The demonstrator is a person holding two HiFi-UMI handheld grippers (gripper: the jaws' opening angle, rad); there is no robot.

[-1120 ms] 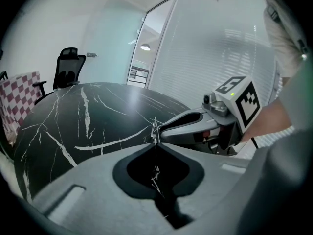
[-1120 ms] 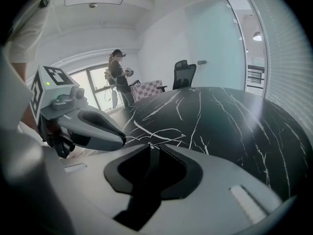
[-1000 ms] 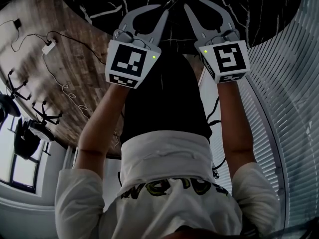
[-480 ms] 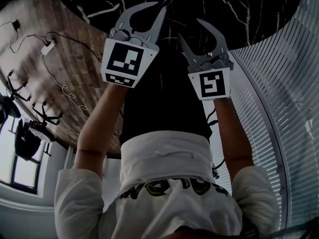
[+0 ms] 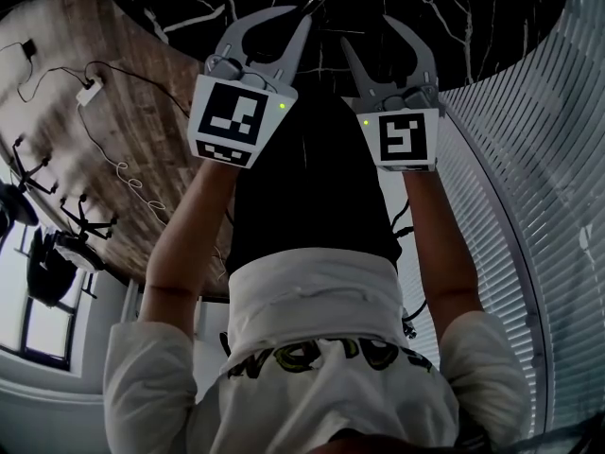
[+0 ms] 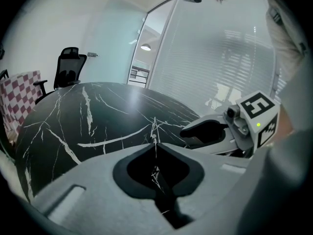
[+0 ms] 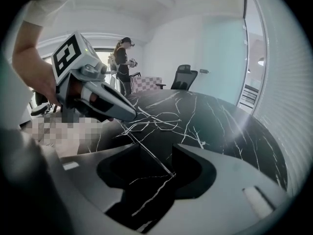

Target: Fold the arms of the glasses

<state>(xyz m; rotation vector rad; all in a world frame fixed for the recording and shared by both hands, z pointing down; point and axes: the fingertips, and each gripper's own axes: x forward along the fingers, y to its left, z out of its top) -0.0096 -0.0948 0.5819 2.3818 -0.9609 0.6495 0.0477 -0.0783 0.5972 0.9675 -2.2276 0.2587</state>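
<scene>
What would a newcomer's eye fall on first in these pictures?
The black marble table with white veins fills the background. Above it, near the middle, thin wire-framed glasses are pinched by the left tongs. The right tongs have just been opening, and one glasses arm runs between them, unpressed.

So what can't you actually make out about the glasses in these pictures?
Right gripper view: the glasses are wire-thin, too fine to tell how far they are folded.
Left gripper view: the left gripper, shut on them, hides all but a sliver of wire.
Head view: they fade against the dark table, near the top edge.
</scene>
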